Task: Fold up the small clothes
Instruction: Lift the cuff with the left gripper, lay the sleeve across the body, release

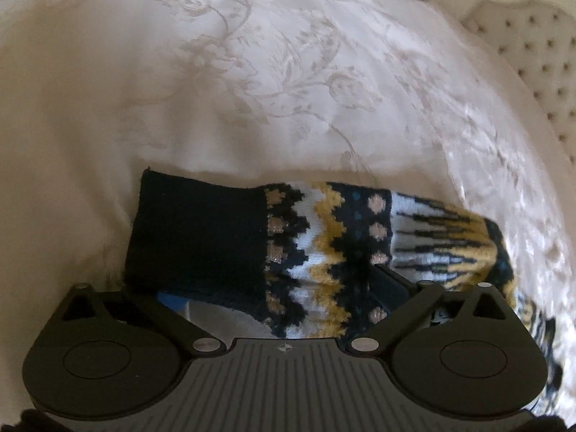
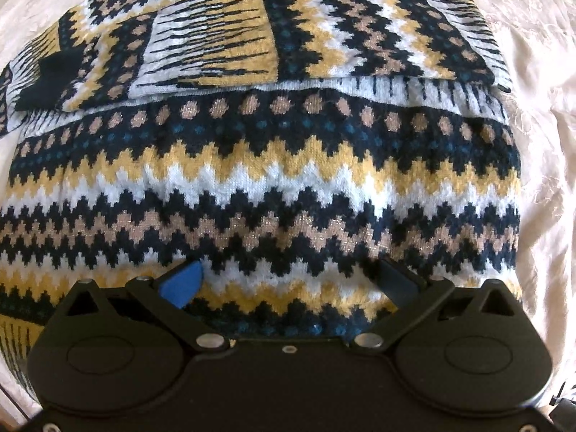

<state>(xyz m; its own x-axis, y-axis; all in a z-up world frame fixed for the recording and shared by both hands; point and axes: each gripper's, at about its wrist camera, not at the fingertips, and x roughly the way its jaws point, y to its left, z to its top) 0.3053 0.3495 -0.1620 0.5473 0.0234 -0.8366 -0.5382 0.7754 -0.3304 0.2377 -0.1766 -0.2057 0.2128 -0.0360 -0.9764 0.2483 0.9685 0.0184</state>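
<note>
A patterned knit sweater (image 2: 273, 180) in navy, yellow, white and tan lies spread on a white bedspread (image 2: 540, 108). One sleeve (image 2: 201, 43) is folded across its chest. In the left wrist view, the other sleeve (image 1: 288, 244) with its dark cuff (image 1: 198, 230) lies across my left gripper (image 1: 277, 295). The jaws stand wide apart under the sleeve, with the fingertips mostly hidden by it. My right gripper (image 2: 291, 280) is open, with its fingers resting on the sweater's lower body.
The white floral bedspread (image 1: 270, 72) stretches far ahead of the left gripper. A tufted cream headboard (image 1: 532, 43) stands at the upper right of the left wrist view.
</note>
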